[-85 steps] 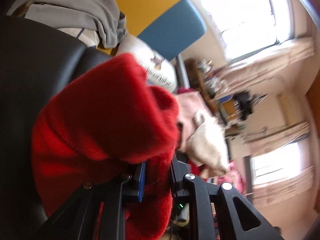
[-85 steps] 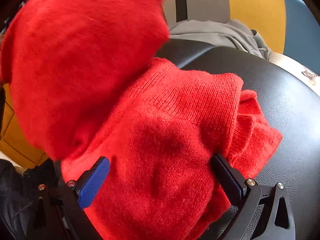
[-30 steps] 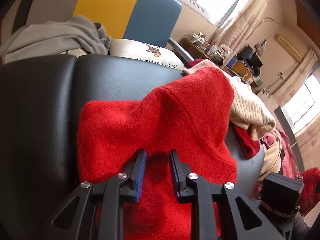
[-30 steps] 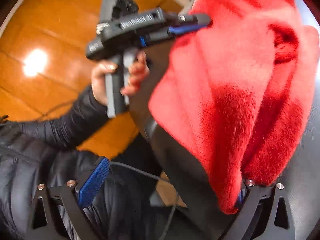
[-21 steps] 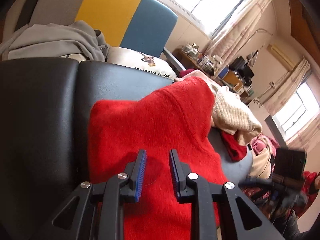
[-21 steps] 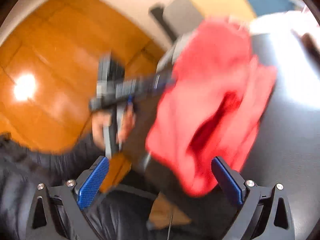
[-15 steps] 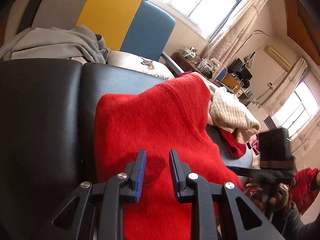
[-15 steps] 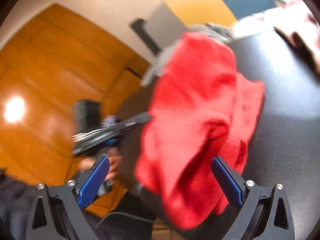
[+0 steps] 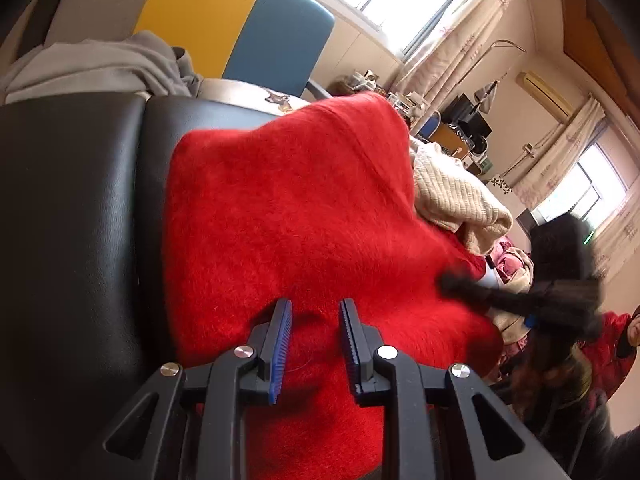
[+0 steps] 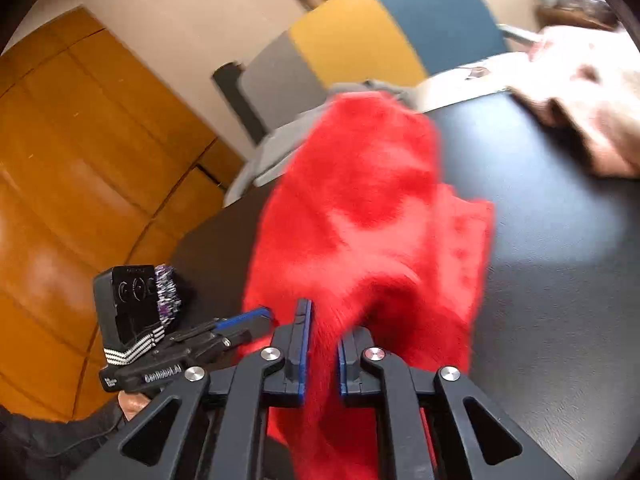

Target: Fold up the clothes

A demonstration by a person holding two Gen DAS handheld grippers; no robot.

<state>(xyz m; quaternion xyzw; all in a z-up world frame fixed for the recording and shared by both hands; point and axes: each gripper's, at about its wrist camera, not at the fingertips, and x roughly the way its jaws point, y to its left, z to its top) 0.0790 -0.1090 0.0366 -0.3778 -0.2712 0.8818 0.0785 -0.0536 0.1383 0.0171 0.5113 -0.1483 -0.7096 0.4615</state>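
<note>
Lying across the black padded worktop (image 9: 72,208), the red fuzzy sweater (image 9: 296,208) spreads directly ahead of the left tongs (image 9: 312,320), its near edge hanging off the worktop's front below them. From the left wrist view its long axis runs from the near right corner, by the right tongs (image 9: 460,284), up and away toward the far end of the worktop, where the cloth rises to a soft peak. The left tongs stand narrowly parted with red cloth between the blue pads; whether they actually pinch it cannot be told. In the right wrist view the right tongs (image 10: 322,344) are drawn close together with a bunched fold of the sweater (image 10: 368,216) between them, gripping it; the garment stretches away from them toward a grey garment (image 10: 276,148) at the far edge. The left tongs (image 10: 256,316) show just to the left of the right pair, at the sweater's near edge. No container is visible. Right of the left tongs, beyond the sweater, a cream knitted garment (image 9: 452,196) is heaped. A yellow and blue chair back (image 9: 236,20) stands far ahead.
</note>
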